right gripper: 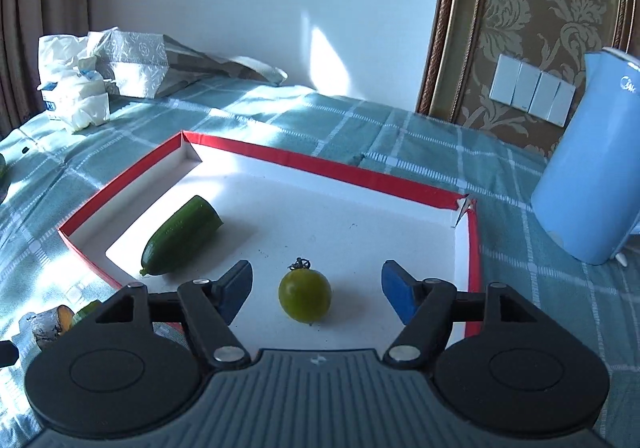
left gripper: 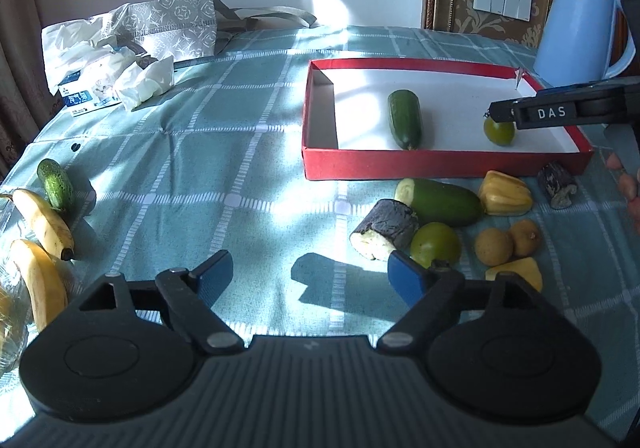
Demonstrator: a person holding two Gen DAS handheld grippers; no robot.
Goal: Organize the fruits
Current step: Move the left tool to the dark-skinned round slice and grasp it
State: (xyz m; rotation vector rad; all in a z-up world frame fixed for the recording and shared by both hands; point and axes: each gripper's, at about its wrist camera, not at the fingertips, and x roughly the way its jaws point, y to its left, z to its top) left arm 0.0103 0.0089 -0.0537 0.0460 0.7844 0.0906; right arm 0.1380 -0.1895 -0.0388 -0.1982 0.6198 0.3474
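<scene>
A red-walled box (left gripper: 440, 162) (right gripper: 320, 165) with a white floor holds a cucumber (left gripper: 405, 118) (right gripper: 181, 235) and a green tomato (left gripper: 499, 131) (right gripper: 305, 296). My right gripper (right gripper: 317, 290) is open above the box, its jaws apart on either side of the tomato, not touching it; its finger shows in the left wrist view (left gripper: 532, 113). My left gripper (left gripper: 310, 274) is open and empty over the cloth. In front of the box lie a cut cucumber (left gripper: 440, 201), a green tomato (left gripper: 435, 244), dark-skinned chunks (left gripper: 386, 228), yellow pieces (left gripper: 505, 193) and two brown round fruits (left gripper: 506, 242).
Two bananas (left gripper: 42, 244) and a small cucumber (left gripper: 55, 185) lie at the left edge. A blue kettle (left gripper: 580, 24) (right gripper: 592, 176) stands at the back right. A tissue pack and a patterned bag (left gripper: 160, 28) sit at the back left.
</scene>
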